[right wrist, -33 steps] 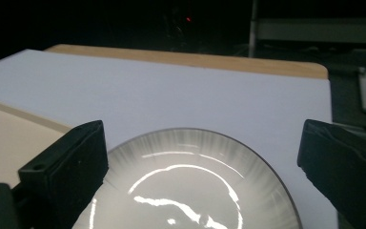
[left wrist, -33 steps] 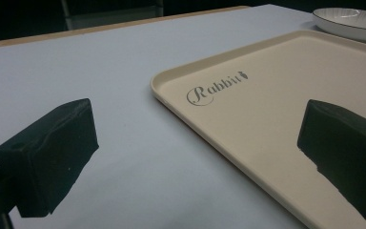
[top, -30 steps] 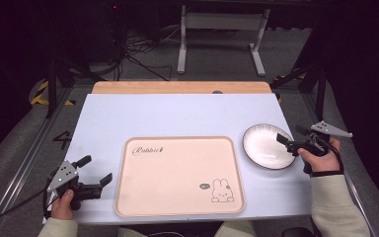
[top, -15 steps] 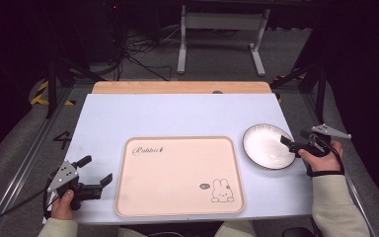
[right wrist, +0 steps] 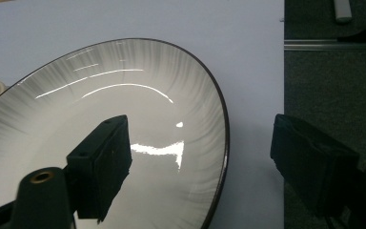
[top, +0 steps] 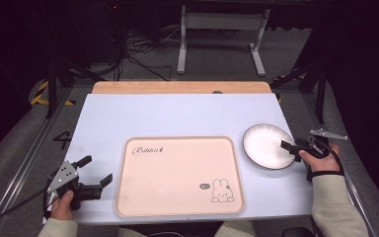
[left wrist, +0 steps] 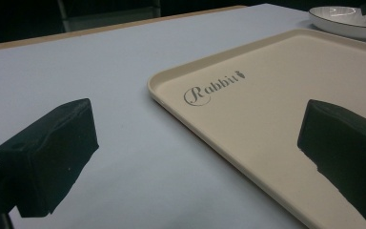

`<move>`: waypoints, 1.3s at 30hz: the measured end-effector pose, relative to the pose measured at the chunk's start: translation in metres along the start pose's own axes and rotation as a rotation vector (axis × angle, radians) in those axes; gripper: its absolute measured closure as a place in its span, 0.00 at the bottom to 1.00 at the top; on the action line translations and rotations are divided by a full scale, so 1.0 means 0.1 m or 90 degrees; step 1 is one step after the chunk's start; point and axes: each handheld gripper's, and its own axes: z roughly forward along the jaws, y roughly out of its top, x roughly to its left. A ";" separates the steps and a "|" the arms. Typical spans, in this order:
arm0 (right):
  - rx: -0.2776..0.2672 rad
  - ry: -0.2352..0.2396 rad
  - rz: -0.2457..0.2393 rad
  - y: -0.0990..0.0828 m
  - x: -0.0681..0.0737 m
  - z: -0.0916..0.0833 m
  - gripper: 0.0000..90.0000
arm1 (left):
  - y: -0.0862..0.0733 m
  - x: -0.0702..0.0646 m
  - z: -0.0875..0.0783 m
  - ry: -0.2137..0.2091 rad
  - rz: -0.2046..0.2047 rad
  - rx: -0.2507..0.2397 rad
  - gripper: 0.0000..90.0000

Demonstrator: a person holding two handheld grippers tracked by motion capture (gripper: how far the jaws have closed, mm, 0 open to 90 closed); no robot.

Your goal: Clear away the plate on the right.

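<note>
1. High view: left gripper (top: 91,172) waits spread at seven o'clock, beside the empty tray (top: 177,207).
2. Right gripper (top: 293,149), jaws spread, straddles the rim of the plate (top: 264,145) at three o'clock; nothing lifted yet, I'd say.

The tray (top: 177,175) lies on the table (top: 177,111) against its near edge, midway along. The plate (top: 266,145) sits just right of the tray. My left gripper (top: 94,170) is at the near left corner; my right gripper (top: 287,148) straddles the plate's right rim.
</note>
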 end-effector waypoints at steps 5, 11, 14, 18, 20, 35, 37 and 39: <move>-0.005 0.007 0.039 -0.01 -0.05 -0.02 0.35 | 0.00 0.00 0.00 0.000 0.000 0.000 0.00; 0.002 0.018 0.074 -0.01 -0.05 -0.03 0.42 | 0.00 0.00 0.00 0.000 -0.001 0.000 0.00; 0.017 0.017 0.083 -0.02 -0.04 -0.02 0.42 | 0.00 0.00 0.00 0.000 -0.001 0.001 0.00; 0.027 0.011 0.086 -0.02 -0.05 -0.01 0.50 | 0.00 0.00 0.00 -0.001 0.000 0.000 0.00; 0.036 0.020 0.093 -0.02 -0.04 0.00 0.55 | 0.00 0.00 0.00 -0.001 0.002 0.001 0.00; 0.041 0.018 0.144 -0.02 -0.03 0.03 0.84 | 0.00 0.00 0.00 0.002 0.000 0.000 0.00; 0.040 0.022 0.143 -0.02 -0.03 0.02 0.85 | 0.00 0.00 0.00 0.002 0.001 -0.001 0.00; 0.032 0.030 0.147 -0.01 -0.04 -0.01 0.88 | 0.00 0.00 0.00 0.001 0.001 0.002 0.00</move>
